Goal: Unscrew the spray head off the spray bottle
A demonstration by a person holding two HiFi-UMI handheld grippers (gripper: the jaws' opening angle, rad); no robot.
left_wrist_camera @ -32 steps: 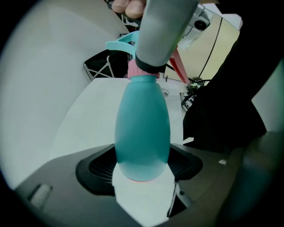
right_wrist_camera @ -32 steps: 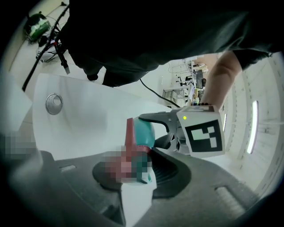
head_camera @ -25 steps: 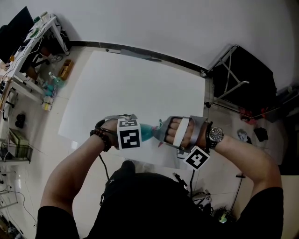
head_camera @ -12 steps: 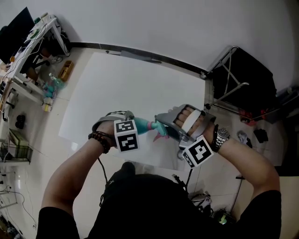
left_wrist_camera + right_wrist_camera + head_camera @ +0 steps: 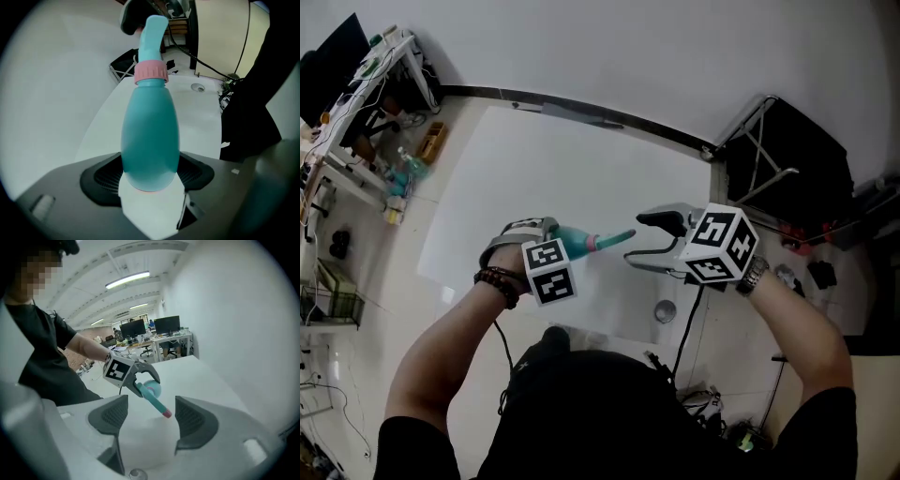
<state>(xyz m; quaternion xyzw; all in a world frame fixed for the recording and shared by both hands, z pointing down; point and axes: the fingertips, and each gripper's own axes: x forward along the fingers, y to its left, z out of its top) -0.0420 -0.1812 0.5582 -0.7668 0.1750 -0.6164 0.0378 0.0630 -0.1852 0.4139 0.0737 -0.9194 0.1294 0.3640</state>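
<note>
Two claws: my left claw (image 5: 150,180) pinches the base of the teal spray bottle (image 5: 150,126); my right claw (image 5: 151,417) has just been opening and stands wide, the spray head (image 5: 153,401) untouched between its jaws.

spray bottle (image 5: 575,244) in left gripper (image 5: 546,234), over the table (image 5: 534,159). spray head (image 5: 614,238) on its right end, pointing at right gripper (image 5: 649,241), near but apart. 1 small round piece (image 5: 666,310) on table under right gripper, by the near edge.
</note>
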